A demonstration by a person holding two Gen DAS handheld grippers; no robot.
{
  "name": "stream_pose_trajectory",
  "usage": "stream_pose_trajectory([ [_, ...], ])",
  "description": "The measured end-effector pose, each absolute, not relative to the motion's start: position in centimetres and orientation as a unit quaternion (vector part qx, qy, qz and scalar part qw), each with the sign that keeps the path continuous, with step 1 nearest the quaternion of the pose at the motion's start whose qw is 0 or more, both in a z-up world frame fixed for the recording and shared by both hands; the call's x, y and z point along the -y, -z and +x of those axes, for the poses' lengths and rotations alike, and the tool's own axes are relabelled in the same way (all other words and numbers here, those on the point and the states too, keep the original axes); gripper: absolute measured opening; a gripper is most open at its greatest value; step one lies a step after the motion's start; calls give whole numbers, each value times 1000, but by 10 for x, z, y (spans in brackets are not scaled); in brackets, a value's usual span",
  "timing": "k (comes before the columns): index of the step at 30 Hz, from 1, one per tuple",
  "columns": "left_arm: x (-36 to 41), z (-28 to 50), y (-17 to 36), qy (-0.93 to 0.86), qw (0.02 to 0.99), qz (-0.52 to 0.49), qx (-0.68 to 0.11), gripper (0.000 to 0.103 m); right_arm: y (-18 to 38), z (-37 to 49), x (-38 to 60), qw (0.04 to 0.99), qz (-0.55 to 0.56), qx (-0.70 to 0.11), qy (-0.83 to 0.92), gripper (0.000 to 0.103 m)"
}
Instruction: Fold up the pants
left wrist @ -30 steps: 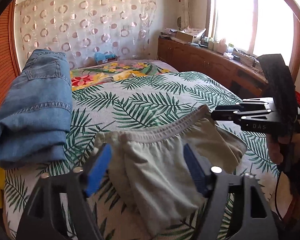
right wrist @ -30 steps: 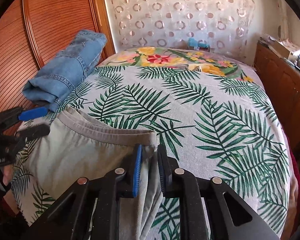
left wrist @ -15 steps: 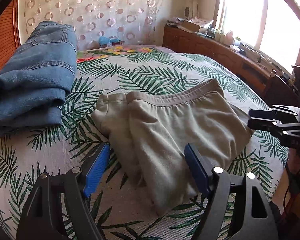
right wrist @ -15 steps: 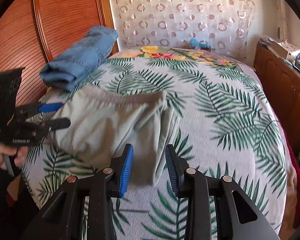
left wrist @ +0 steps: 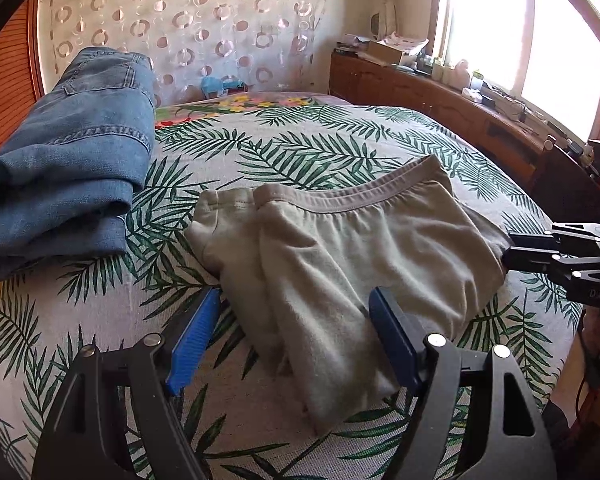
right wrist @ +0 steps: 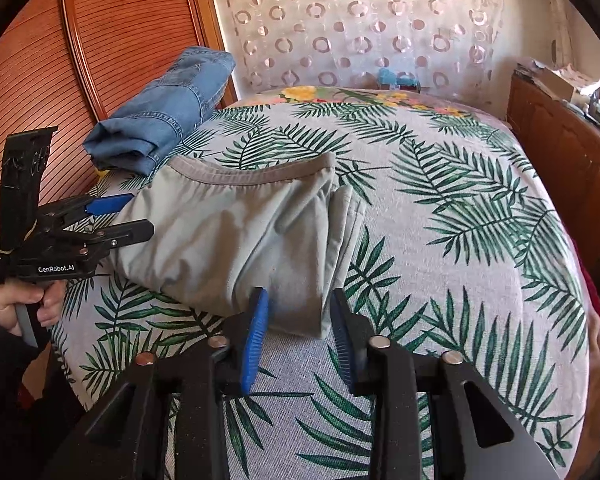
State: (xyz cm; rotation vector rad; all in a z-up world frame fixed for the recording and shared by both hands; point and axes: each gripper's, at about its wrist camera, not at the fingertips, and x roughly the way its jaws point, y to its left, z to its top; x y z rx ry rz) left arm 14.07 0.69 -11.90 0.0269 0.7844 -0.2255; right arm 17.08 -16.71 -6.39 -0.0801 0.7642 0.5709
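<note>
Folded grey pants (left wrist: 364, 248) flat on the palm-print bedspread (left wrist: 340, 140) beside the denim stack (left wrist: 68, 152), apparently released to settle: left gripper (left wrist: 292, 336) wide apart and empty, right gripper (right wrist: 300, 328) narrower, jaws just closing, seemingly gripping nothing.

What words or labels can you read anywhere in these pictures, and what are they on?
"GenRobot.AI": on the left hand-held gripper, white print on its black body.
"DAS": on the right hand-held gripper, faint on its body.
Scrawled marks on the left hand-held gripper's upright black plate: unreadable.
Boxes on the wooden sideboard: too small to read.
</note>
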Motion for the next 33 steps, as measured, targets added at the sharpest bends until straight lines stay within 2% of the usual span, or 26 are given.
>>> stream_pose_trajectory([
  [8, -5, 142, 119, 103, 916, 16, -386, 78, 62, 164, 179, 892, -21, -352, -282, 3],
  [23, -4, 146, 122, 98, 915, 20, -392, 78, 55, 145, 198, 910, -11, -328, -253, 2],
  [25, -4, 146, 123, 98, 914, 21, -392, 78, 49, 146, 195, 912, -15, -320, -256, 5],
  [30, -5, 146, 123, 96, 915, 18, -391, 78, 49, 165, 179, 907, -30, -328, -261, 43],
  [33, -5, 146, 123, 96, 915, 19, -392, 78, 58, 182, 168, 900, -34, -348, -259, 48],
])
